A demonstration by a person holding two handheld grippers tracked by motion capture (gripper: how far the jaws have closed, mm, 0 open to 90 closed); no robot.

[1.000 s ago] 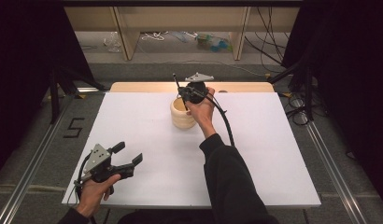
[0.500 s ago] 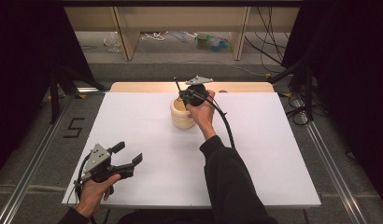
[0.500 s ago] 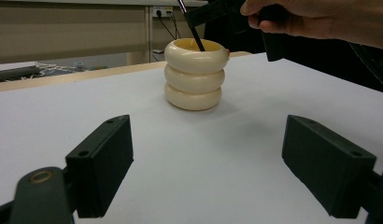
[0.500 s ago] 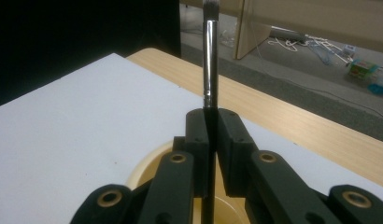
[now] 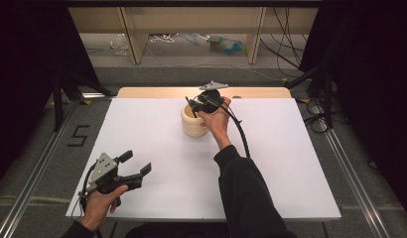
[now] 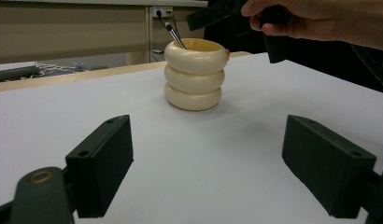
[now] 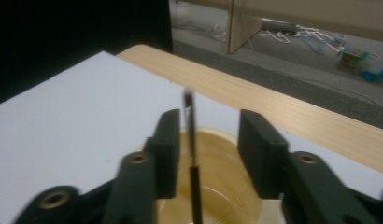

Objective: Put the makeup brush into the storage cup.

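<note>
High view: a cream, three-ringed ceramic holder [image 5: 194, 120] stands far-centre on the white table sheet [image 5: 142, 129]. The right gripper [image 5: 194, 105] hangs over its mouth; the left gripper [image 5: 138, 167] rests near the front-left edge, jaws spread, holding nothing.

Left gripper view: a thin dark brush with a pale ferrule [image 6: 174, 36] leans out of the holder's far rim.

Right gripper view: jaws parted, the brush [image 7: 191, 158] standing between them, close beside the left pad [image 7: 167, 151], unclamped.

Risks, as judged: an off-centre closure could push the brush sideways and miss; a sideways pull might tip the holder; a slender handle may slip.
</note>
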